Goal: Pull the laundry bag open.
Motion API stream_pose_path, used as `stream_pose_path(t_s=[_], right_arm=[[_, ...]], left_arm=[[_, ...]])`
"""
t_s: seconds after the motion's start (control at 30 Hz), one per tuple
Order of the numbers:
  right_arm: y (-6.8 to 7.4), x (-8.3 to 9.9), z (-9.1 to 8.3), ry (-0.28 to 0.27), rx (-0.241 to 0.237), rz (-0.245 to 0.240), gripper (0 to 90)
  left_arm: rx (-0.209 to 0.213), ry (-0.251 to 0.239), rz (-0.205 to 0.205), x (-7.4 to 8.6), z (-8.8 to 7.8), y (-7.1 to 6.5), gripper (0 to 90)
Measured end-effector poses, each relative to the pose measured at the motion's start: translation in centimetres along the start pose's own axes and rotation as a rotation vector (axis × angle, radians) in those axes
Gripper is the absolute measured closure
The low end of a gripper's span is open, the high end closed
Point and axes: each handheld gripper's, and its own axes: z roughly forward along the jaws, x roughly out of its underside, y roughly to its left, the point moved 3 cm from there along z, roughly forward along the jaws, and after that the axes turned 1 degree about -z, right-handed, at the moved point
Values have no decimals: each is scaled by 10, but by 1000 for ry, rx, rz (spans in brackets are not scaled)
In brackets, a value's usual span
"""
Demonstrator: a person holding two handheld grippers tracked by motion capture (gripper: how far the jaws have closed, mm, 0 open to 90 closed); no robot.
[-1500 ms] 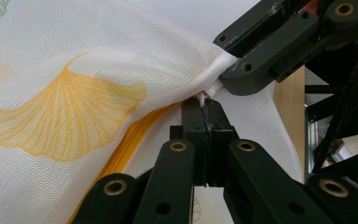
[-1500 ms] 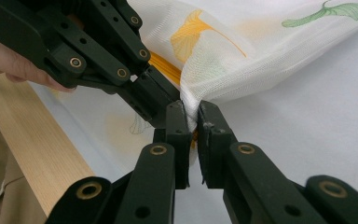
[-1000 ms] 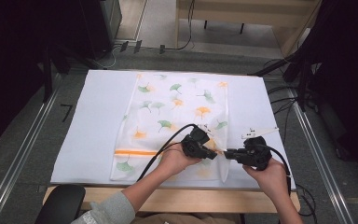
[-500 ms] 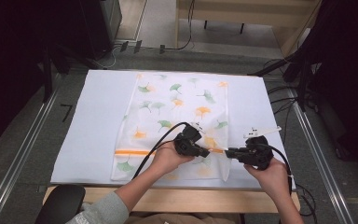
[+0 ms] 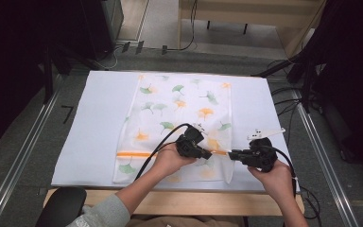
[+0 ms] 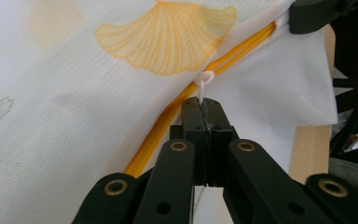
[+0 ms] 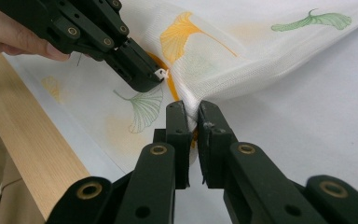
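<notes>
Item 1: wooden table edge (image 5: 179, 202), one, nearest the person, running along the 6 o'clock side of the high view.

Item 2: hands, two. Left hand (image 5: 169, 160) and right hand (image 5: 274, 178) enter from 6 o'clock, each holding one gripper.

Item 3: grippers, two. Left gripper (image 5: 211, 154) has its jaws pressed together on the white zipper pull (image 6: 204, 83); the left gripper view shows the pull's stem pinched between the tips. Right gripper (image 5: 230, 153) has its jaws clamped on a pinched fold of the mesh bag (image 5: 184, 118) at the zipper's end, seen in the right gripper view (image 7: 192, 119). The two tips sit just beside each other, the left at 9 o'clock of the right.

Item 4: mesh bag, one, white with green and orange ginkgo leaves, lying flat at the centre of the white sheet (image 5: 90, 127). Its near portion lies under the grippers; the far edge reaches toward 12 o'clock.

Item 5: orange zipper (image 5: 132, 154), one, crossing the bag's near portion from 9 to 3 o'clock.

Item 6: white sheet, one, covering the tabletop.

Item 7: cables, several, on the floor (image 5: 288, 90) at 3 o'clock; exact count unclear.

Change from half a second earlier: the left gripper has shifted toward 3 o'clock along the zipper, now close to the right gripper. The right gripper stays in place.
</notes>
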Motion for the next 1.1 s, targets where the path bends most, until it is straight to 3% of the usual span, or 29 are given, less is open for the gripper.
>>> stream_pose_path(t_s=[0.73, 1.1], right_arm=[[-3, 1, -2, -2, 0, 7, 854], [-3, 1, -2, -1, -2, 6, 854]], left_arm=[[-33, 31, -41, 16, -17, 17, 900], [-17, 27, -56, 17, -17, 19, 900]])
